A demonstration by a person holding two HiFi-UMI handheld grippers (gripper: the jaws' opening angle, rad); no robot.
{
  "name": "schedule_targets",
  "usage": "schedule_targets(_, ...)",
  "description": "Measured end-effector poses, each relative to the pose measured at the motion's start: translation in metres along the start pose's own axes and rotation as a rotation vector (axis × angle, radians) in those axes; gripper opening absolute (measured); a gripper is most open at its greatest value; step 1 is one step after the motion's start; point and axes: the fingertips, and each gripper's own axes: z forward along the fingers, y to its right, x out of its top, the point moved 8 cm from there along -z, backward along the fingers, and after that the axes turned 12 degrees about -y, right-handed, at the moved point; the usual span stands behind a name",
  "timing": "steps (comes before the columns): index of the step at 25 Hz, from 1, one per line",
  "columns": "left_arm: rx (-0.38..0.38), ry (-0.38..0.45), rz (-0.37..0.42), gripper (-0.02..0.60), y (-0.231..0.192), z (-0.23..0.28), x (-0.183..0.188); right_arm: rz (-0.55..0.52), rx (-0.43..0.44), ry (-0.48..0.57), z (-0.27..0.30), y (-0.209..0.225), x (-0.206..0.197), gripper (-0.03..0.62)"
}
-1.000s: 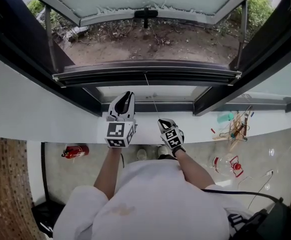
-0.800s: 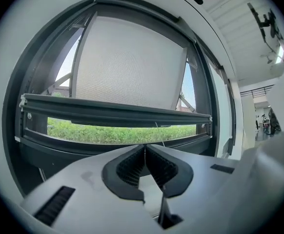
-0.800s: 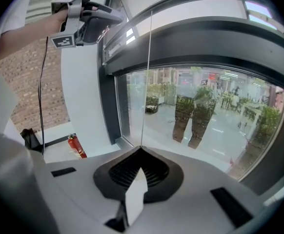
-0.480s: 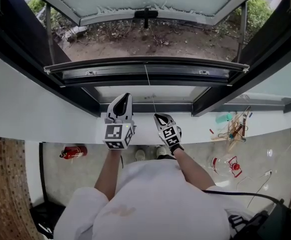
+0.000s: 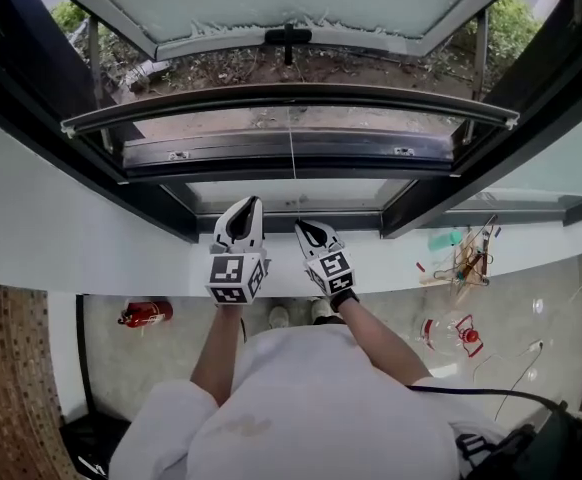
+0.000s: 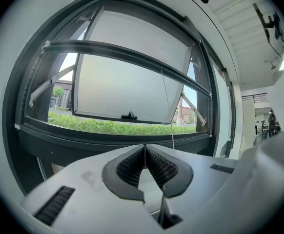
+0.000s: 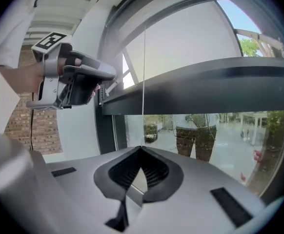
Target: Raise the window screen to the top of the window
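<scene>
The window screen's dark bottom bar (image 5: 291, 96) hangs across the opening, well above the lower frame (image 5: 291, 146). A thin pull cord (image 5: 293, 158) runs from the bar's middle down to my right gripper (image 5: 309, 228). In the right gripper view the cord (image 7: 144, 82) drops from the bar (image 7: 205, 84) straight into the right gripper (image 7: 141, 148), which is shut on it. My left gripper (image 5: 246, 203) sits just left of it above the sill. The left gripper (image 6: 145, 146) has just been closing and its tips meet on nothing; the cord (image 6: 167, 101) passes to its right.
The glass sash (image 5: 289, 36) is pushed open outward, with soil and shrubs below. A white sill (image 5: 121, 248) runs under both grippers. On the floor lie a red fire extinguisher (image 5: 141, 313) at left and loose clutter (image 5: 466, 258) at right.
The screen's bottom bar has lifted clear of the lower frame. My right gripper has moved up toward the window with the cord. The left gripper has hardly shifted.
</scene>
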Motion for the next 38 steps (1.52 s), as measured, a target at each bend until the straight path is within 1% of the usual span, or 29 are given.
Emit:
schedule_targets(6,-0.025,-0.007,-0.004,0.011,0.003,0.004,-0.002,0.072,0.009,0.045,-0.003,0.006,-0.001,0.000)
schedule_targets(13,-0.051,-0.013,-0.003,0.011,0.009,0.010,-0.004,0.077,0.023,0.095,-0.007,0.007,0.011,0.000)
schedule_targets(21,-0.068,-0.015,0.002,0.011,0.013,0.016,-0.003,0.071,0.026,0.186,-0.014,0.010,0.047,0.000)
schedule_targets(29,-0.076,-0.008,0.006,0.011,0.016,0.024,0.000,0.078,0.032,0.225,-0.025,0.012,0.062,0.001)
schedule_targets(32,-0.075,-0.010,0.006,0.011,0.015,0.025,0.000,0.057,0.042,0.277,-0.031,0.008,0.075,0.000)
schedule_targets(35,-0.072,-0.010,0.005,0.011,0.012,0.025,0.000,0.001,0.039,0.330,-0.037,0.005,0.097,0.000)
schedule_targets(38,-0.064,-0.004,0.000,0.011,0.009,0.025,0.002,-0.027,0.034,0.373,-0.044,0.005,0.118,0.000)
